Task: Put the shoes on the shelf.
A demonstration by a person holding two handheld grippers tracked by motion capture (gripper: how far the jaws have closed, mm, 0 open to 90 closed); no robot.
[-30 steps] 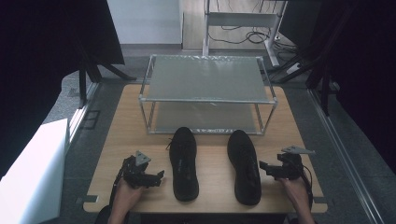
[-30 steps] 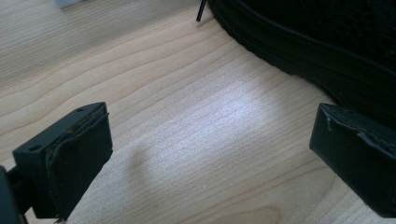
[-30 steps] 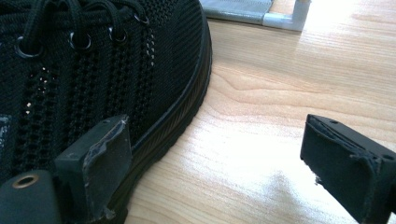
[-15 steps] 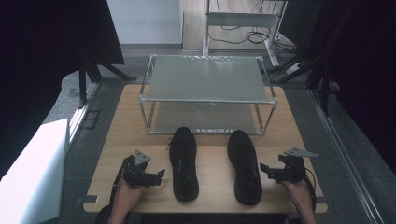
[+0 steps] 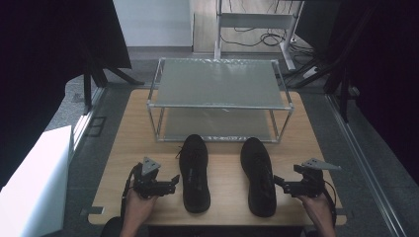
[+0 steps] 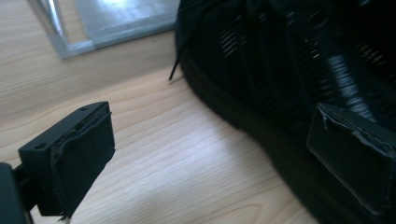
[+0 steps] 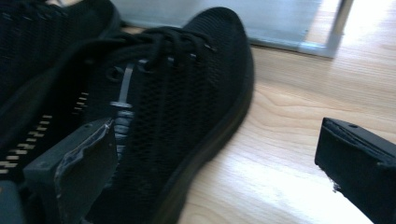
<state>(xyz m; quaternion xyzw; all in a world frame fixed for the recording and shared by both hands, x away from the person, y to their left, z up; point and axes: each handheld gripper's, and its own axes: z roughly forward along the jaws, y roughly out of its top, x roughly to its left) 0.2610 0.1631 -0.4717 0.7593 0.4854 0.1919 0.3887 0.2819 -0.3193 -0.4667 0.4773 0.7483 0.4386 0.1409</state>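
Observation:
Two black mesh shoes lie side by side on the wooden table [image 5: 128, 143], toes toward the rack. My left gripper [image 5: 172, 181] sits just left of the left shoe [image 5: 194, 173], jaws open and pointing at its side. In the left gripper view, the left gripper [image 6: 212, 156] has one pad over bare wood and the other in front of the shoe [image 6: 280, 70]. My right gripper [image 5: 279, 183] is just right of the right shoe [image 5: 258, 175]. The right gripper [image 7: 217, 161] has just been opening its jaws and grips nothing. The right shoe's [image 7: 177, 93] edge lies beyond the gap.
A metal-framed two-shelf rack [image 5: 220, 81] stands at the back of the table, its lower shelf right behind the shoe toes. A white box [image 5: 29, 182] sits off the table's left side. Bare wood lies outside each gripper, toward the table's side edges.
Both grippers have lifted slightly beside the shoes. The shoes lie where they were.

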